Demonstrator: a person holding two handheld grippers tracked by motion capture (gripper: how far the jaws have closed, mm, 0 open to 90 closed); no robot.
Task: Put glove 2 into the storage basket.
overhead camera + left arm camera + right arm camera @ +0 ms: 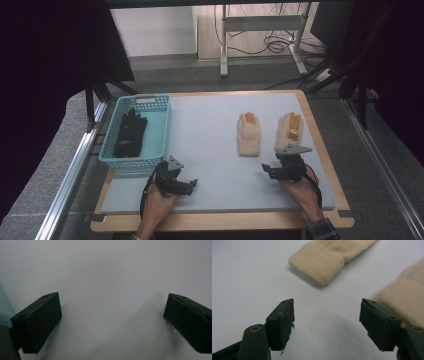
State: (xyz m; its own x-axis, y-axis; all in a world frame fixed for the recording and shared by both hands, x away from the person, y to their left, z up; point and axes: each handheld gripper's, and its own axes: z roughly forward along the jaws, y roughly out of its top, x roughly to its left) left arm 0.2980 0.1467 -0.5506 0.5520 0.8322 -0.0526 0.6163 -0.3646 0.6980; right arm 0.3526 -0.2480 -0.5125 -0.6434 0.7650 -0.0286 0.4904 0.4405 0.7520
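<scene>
Beige gloves [248, 135] lie flat, cuffs toward right gripper [327, 322] for easy pickup; both jaws wide, empty; left gripper [111, 320] over bare tabletop [210, 165].

Two cream knitted gloves with orange-tipped fingers lie flat on the pale grey table [210, 130], side by side and apart, fingers pointing toward the far edge and ribbed cuffs toward the near edge. The left cream glove [248, 134] lies nearer the table's middle; its cuff [319, 263] is folded thick and rests on the surface. The right cream glove [289, 131] lies close to the right edge, its cuff [405, 298] just beside one jaw of the right claw [327, 322].
</scene>
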